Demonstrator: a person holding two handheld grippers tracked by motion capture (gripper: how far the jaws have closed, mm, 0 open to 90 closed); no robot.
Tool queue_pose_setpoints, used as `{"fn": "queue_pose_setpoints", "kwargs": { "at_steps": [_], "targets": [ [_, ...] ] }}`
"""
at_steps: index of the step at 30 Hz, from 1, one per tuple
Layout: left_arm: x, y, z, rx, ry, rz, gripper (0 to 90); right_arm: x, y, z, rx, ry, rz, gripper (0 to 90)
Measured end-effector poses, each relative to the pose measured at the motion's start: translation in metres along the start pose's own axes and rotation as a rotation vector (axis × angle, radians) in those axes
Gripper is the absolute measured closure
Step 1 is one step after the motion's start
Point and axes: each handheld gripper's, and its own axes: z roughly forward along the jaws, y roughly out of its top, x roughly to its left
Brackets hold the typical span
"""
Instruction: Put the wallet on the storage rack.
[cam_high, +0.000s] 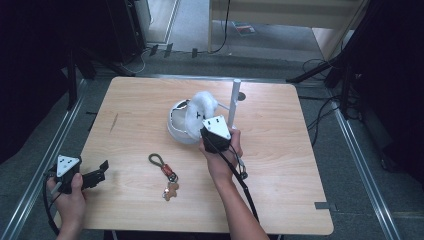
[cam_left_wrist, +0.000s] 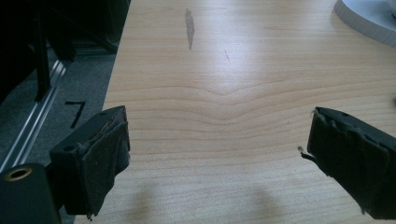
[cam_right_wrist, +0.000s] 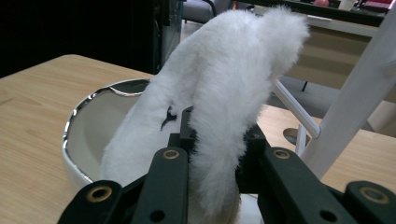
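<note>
Fluffy white toy (cam_right_wrist: 224, 93) pinched in right gripper (cam_right_wrist: 212, 154) — seemingly over bowl (cam_right_wrist: 88, 135).

A fluffy item (cam_high: 202, 105) lies partly in a bowl (cam_high: 176, 129), stand (cam_high: 233, 102) right, keychain (cam_high: 167, 176) in front.

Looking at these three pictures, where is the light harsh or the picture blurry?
High view: the table is evenly lit, with dark corners around it. Left gripper view: glare washes the wood pale near the top, and the left tool's near pads look soft, with faint shadows below. Right gripper view: the white fluffy thing is bright, and the right tool up close is blurred.
</note>
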Motion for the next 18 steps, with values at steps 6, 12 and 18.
{"fn": "queue_pose_setpoints", "kwargs": {
  "at_steps": [6,12,18],
  "targets": [
    [0.0,0.0,0.0,0.004,0.001,0.007,6.4,0.008,-0.003,0.01,0.019,-0.056,-0.03,78.5],
    [0.0,0.0,0.0,0.007,0.0,0.008,6.4,0.016,-0.001,0.018,0.026,-0.075,-0.081,78.5],
    [0.0,0.0,0.0,0.01,0.001,0.01,6.4,0.021,-0.001,0.025,0.033,-0.104,-0.089,77.7]
  ]
}}
